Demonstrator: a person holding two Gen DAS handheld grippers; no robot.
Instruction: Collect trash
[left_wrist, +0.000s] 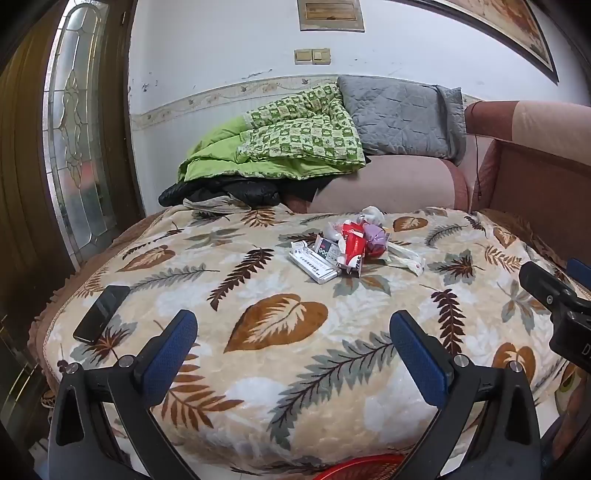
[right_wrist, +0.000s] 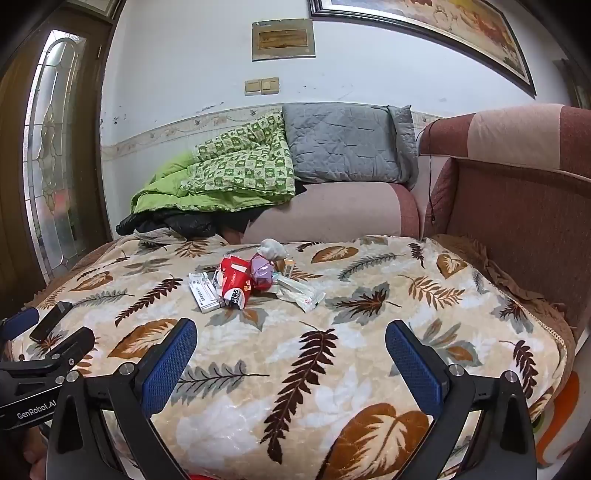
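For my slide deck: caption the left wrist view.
Open left gripper facing a trash pile on a leaf-print blanket, phone at left.

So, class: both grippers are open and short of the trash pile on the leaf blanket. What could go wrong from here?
1. The trash pile is tightly clustered: closing on the red carton may scatter the white box or clear wrapper.
2. The soft blanket could get pinched with thin wrappers.
3. The black phone lies near the left gripper; it might be mistaken for trash. The right gripper is nowhere near it.
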